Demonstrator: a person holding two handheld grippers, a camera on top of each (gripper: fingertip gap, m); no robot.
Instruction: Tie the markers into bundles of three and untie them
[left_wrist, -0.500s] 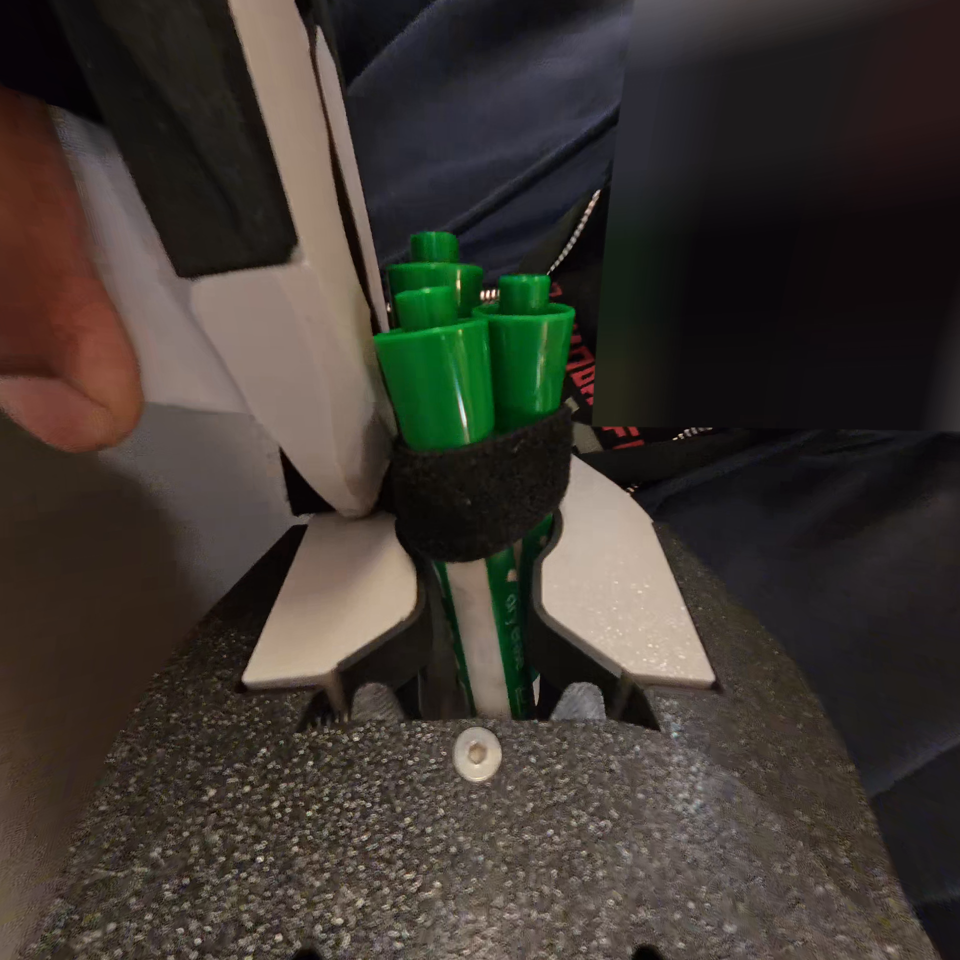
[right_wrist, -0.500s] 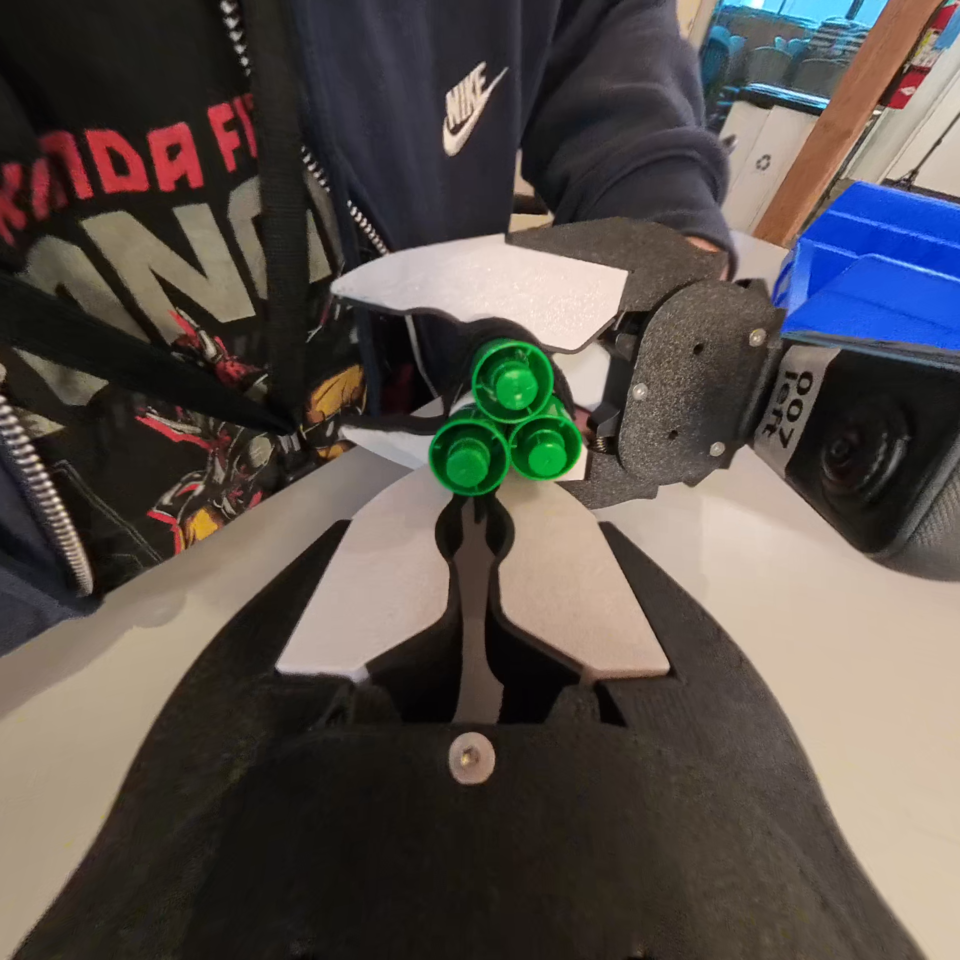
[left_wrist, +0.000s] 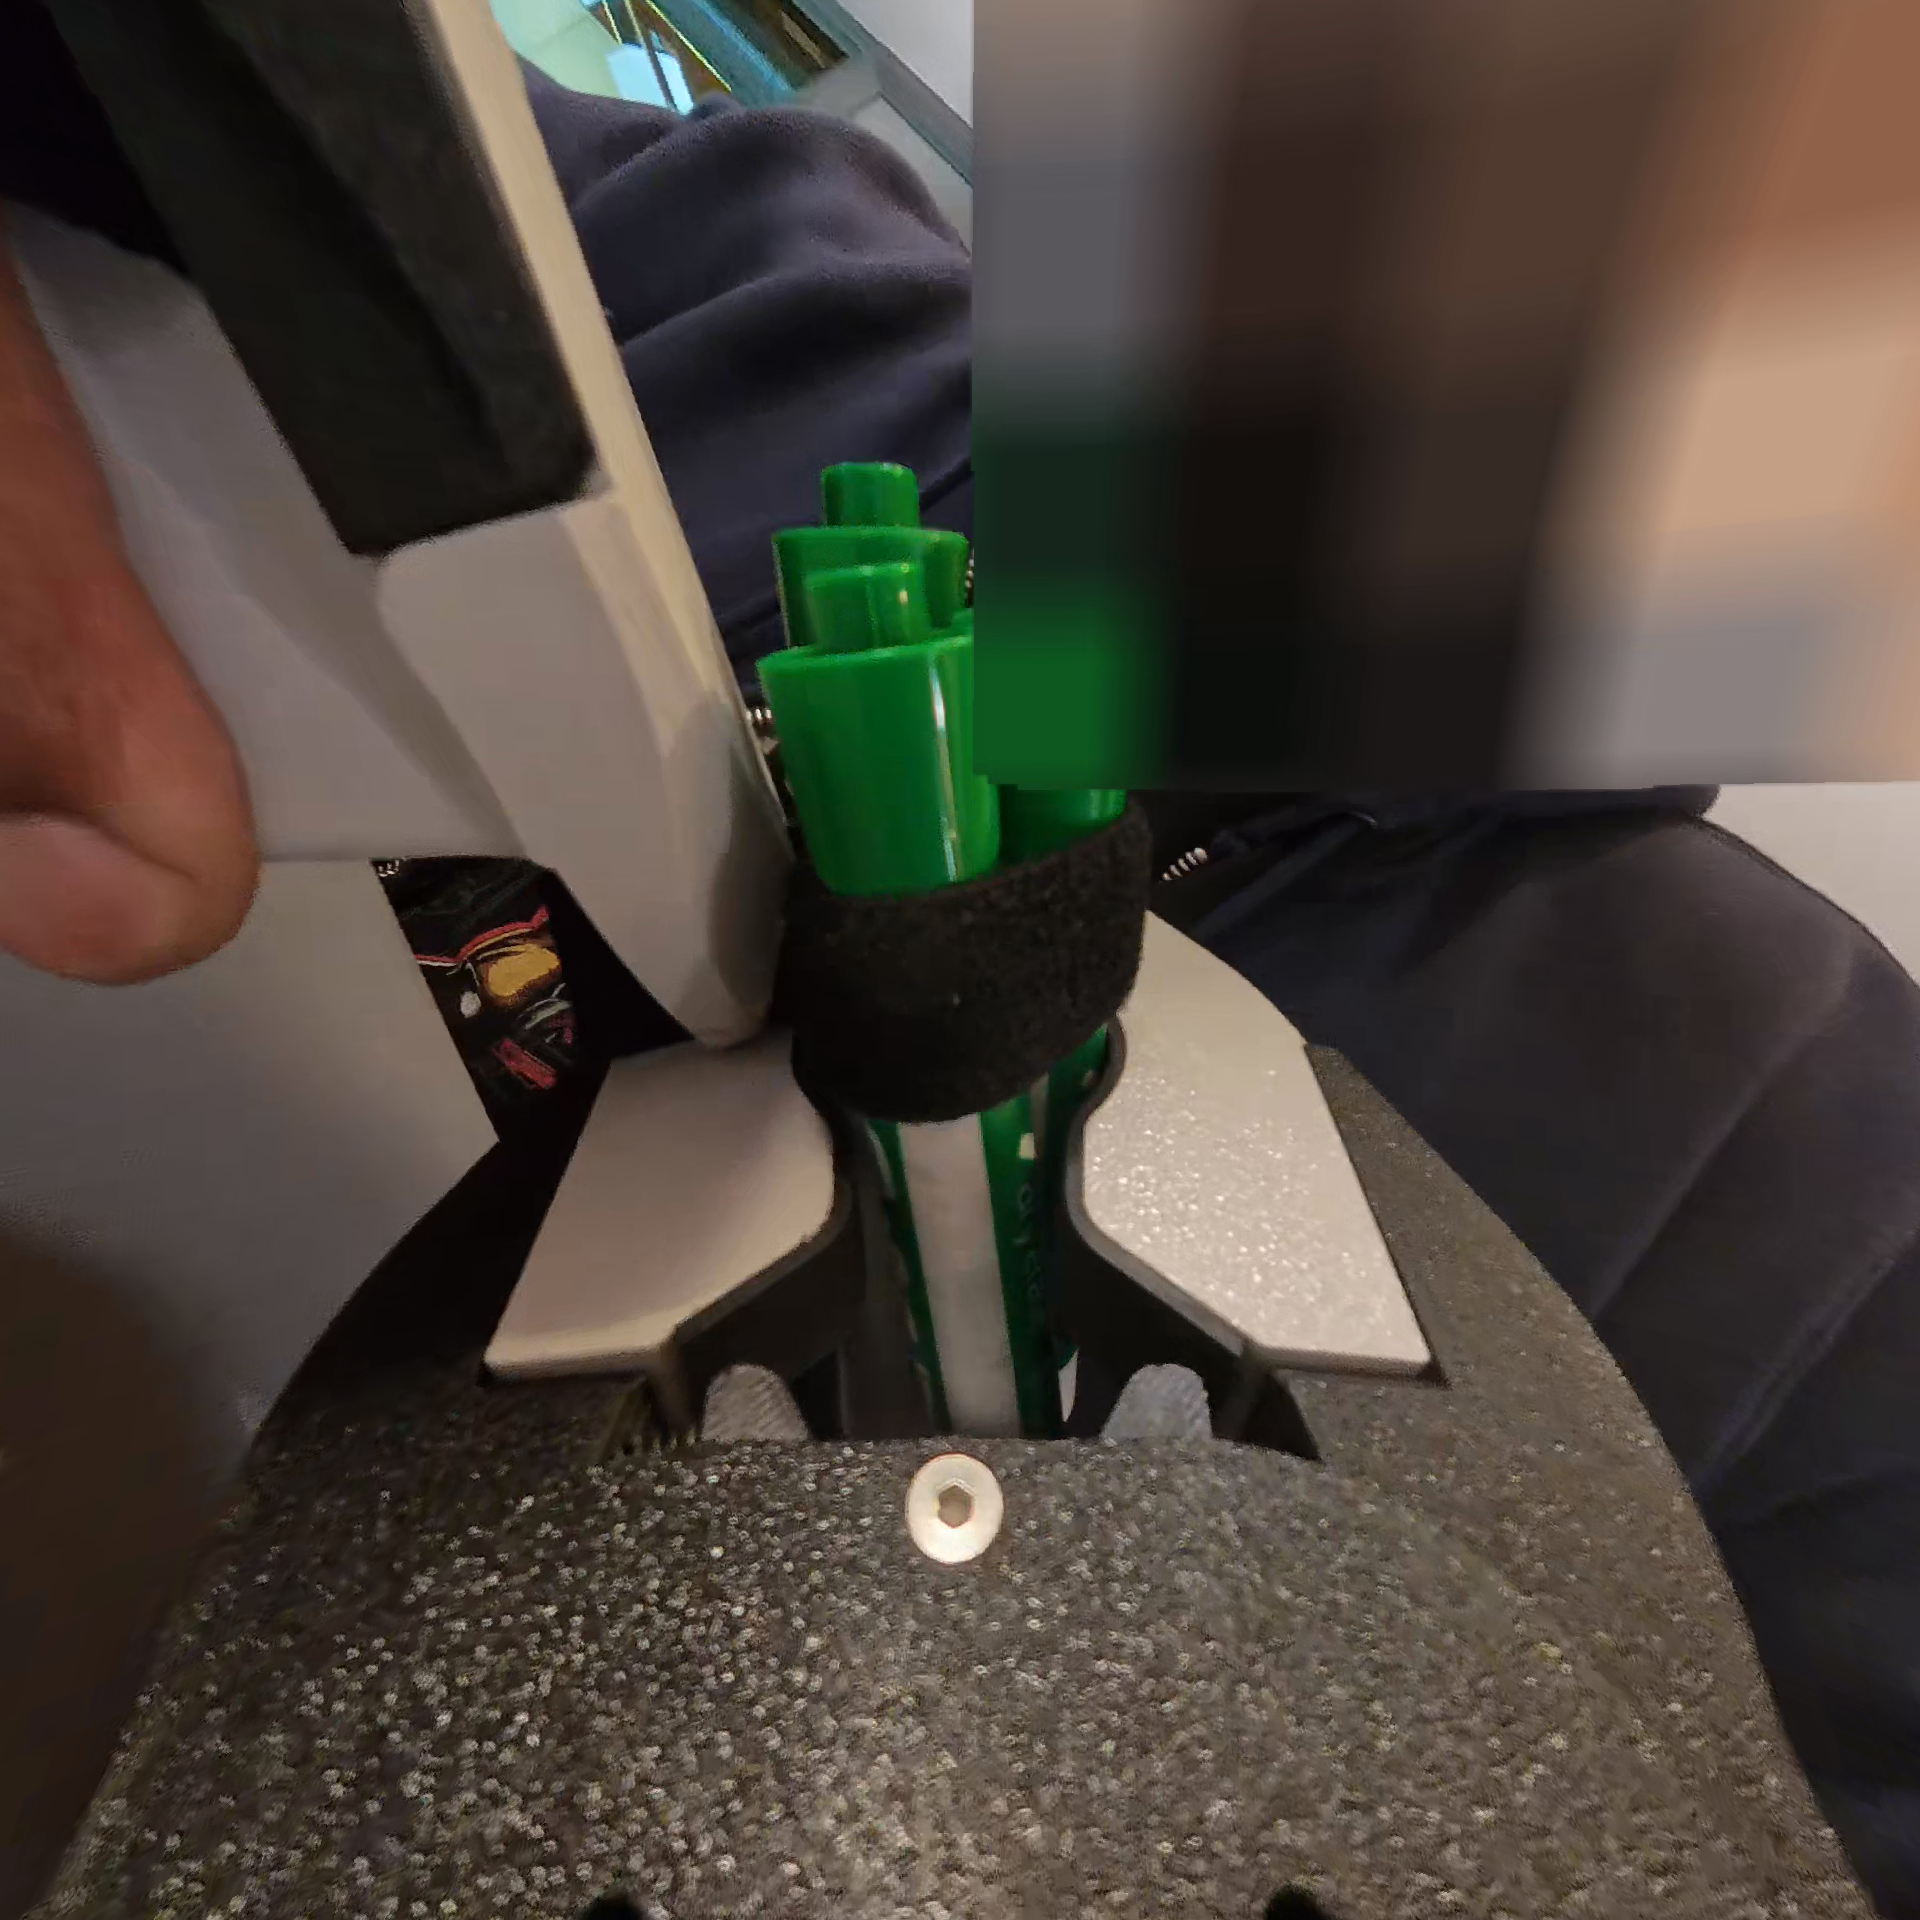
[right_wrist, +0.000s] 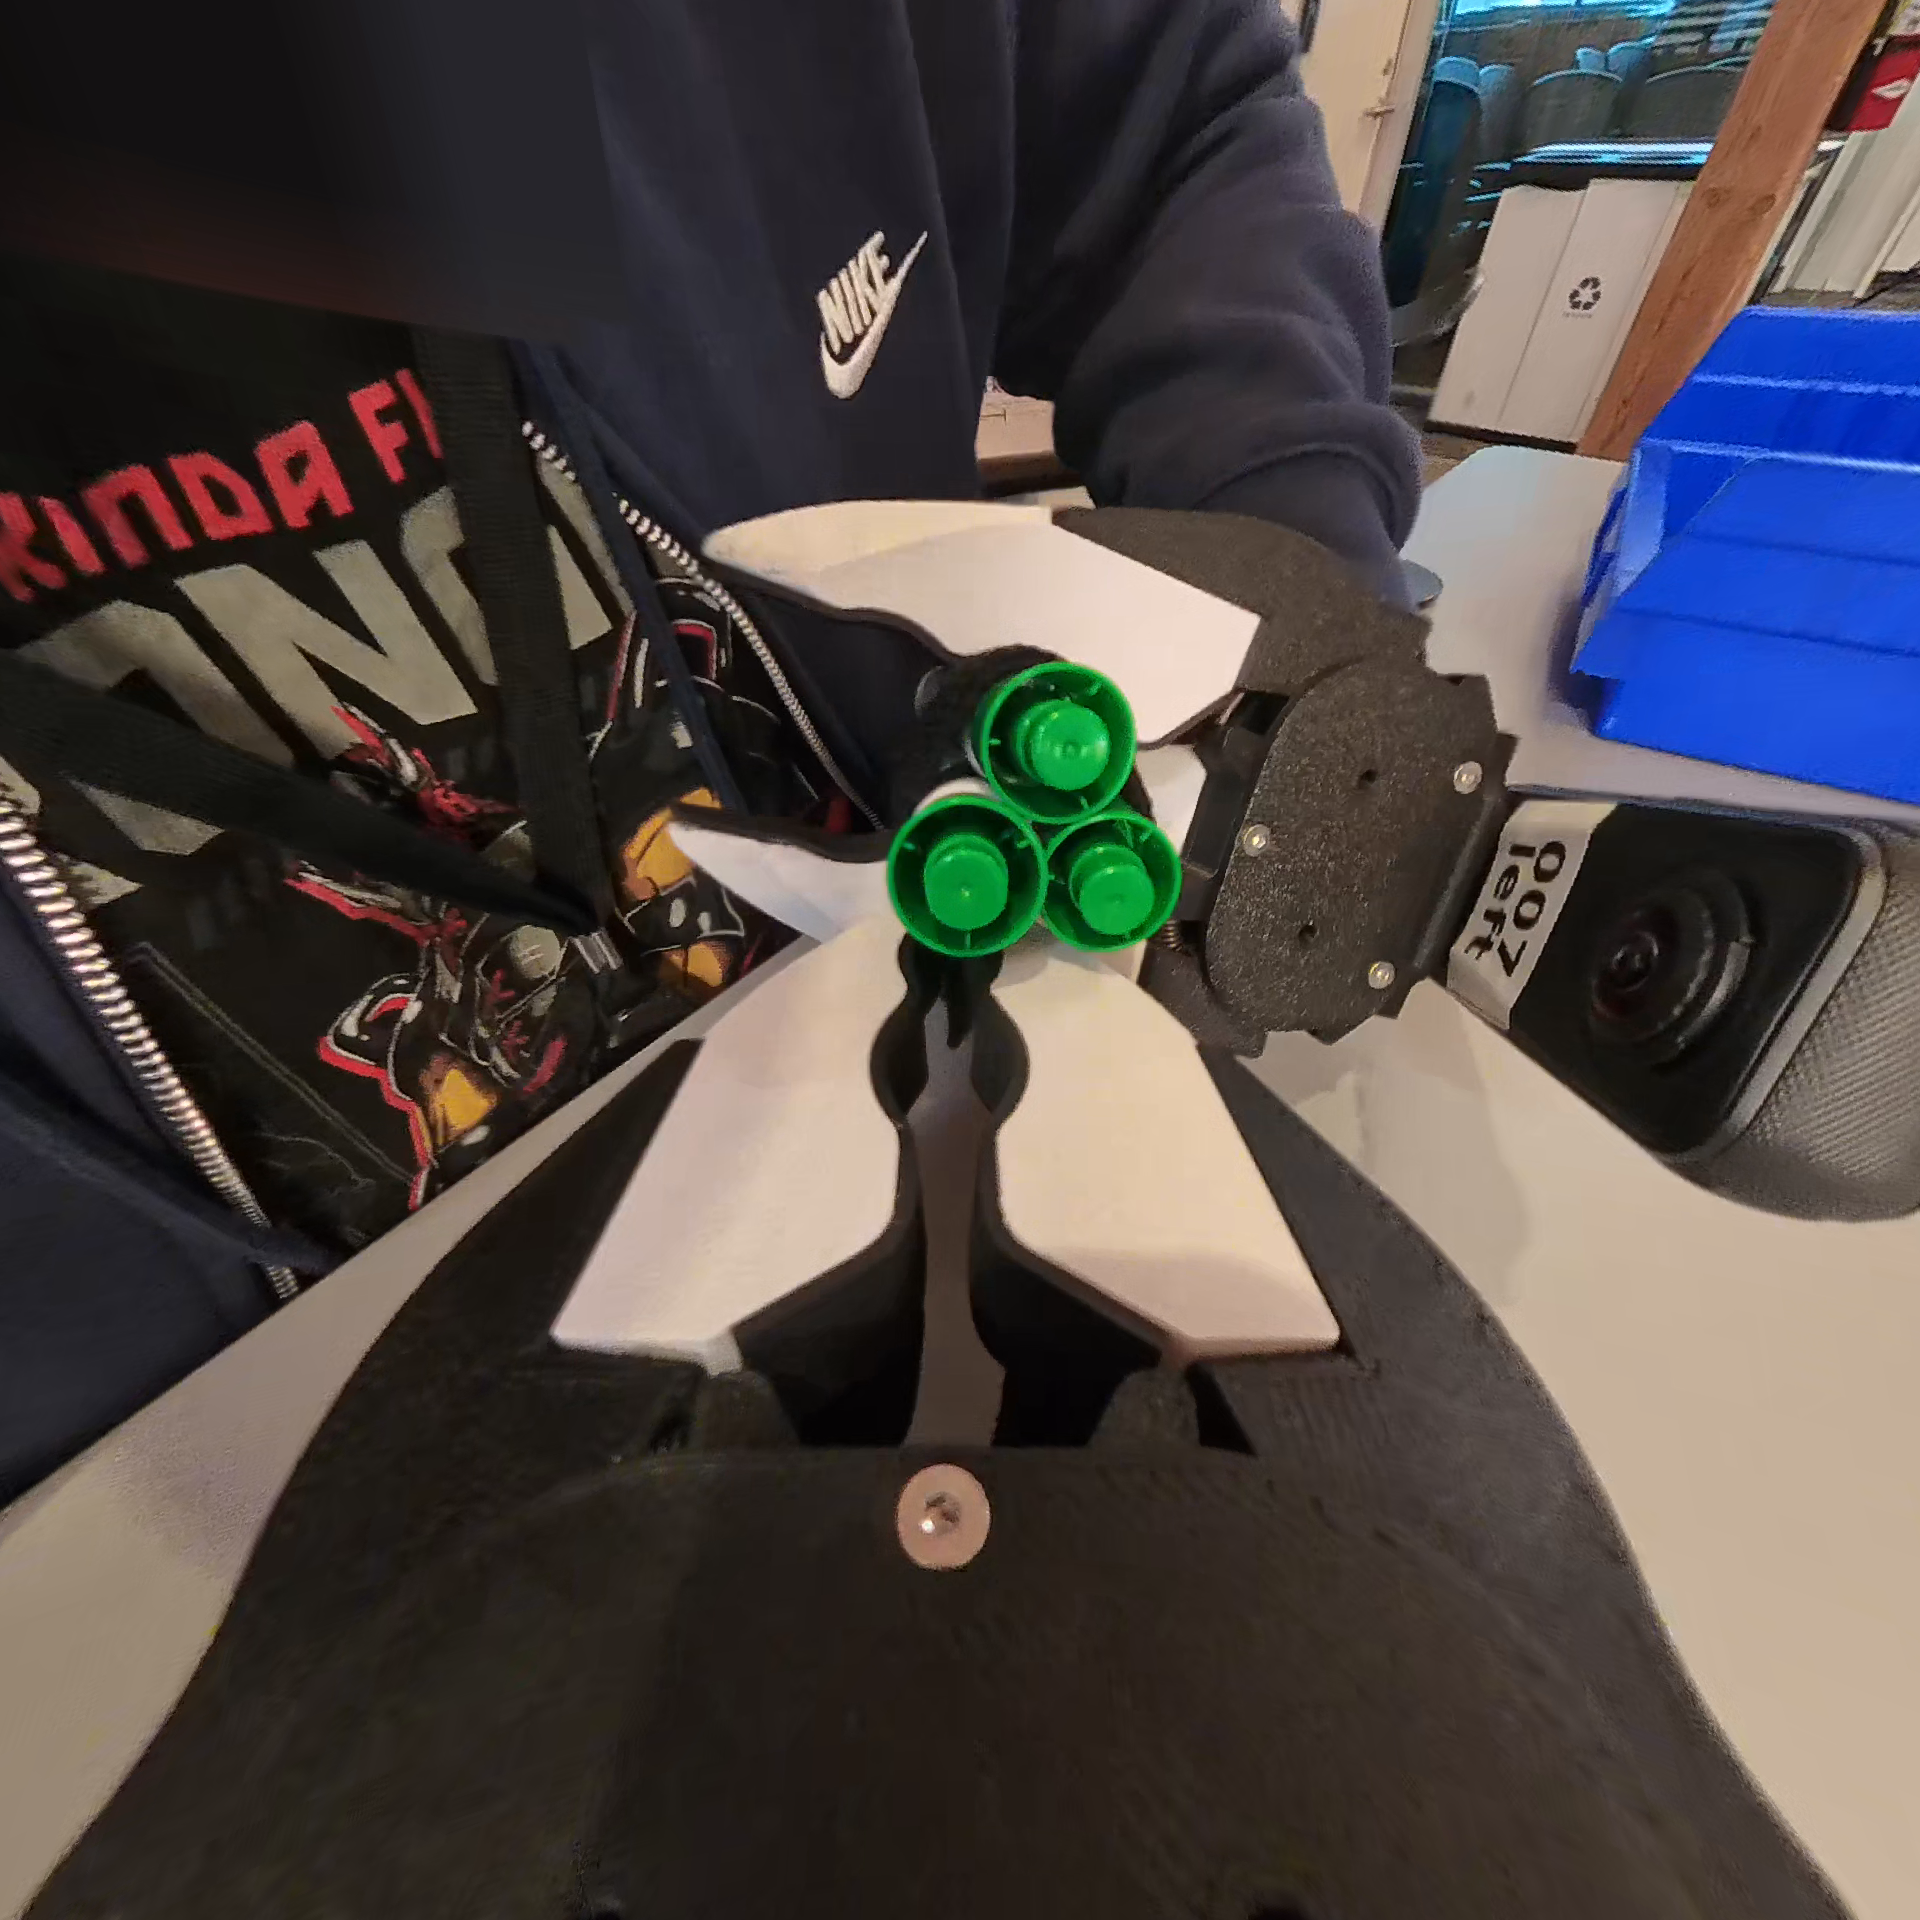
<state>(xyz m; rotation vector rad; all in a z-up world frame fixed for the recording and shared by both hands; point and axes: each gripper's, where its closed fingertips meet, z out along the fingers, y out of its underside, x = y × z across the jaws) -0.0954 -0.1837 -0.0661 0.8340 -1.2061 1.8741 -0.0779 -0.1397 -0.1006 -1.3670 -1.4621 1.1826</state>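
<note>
Three green markers (right_wrist: 1034, 831), caps toward the right wrist camera, are stacked as a tight triangle and girdled just below the caps by a black hook-and-loop strap (left_wrist: 961, 971). The bundle is held off the white desk (right_wrist: 1558, 1558), in front of the person's dark hoodie (right_wrist: 727, 208). The left claw (left_wrist: 961, 1049) holds the bundle lengthwise, its two white fingers (left_wrist: 1226, 1174) standing a bundle's width apart and flanking the barrels below the strap. The right claw (right_wrist: 951, 982) has its fingers drawn nearly together directly beneath the caps, where a thin dark strip, apparently the strap's free tail, passes between its tips (the contact itself is largely hidden by the caps); in the left wrist view one of its fingertips (left_wrist: 717, 935) lies against the strap's left edge. A blue bin (right_wrist: 1766, 540) stands on the desk behind the left claw. The step in hand appears to be working the strap's end, either pressing it closed or peeling it open. To do it well, the left claw should keep the markers firmly squeezed so the triangle does not slip, while the right claw pulls the tail along the strap's curve instead of straight outward, avoiding any twist of the bundle.
</note>
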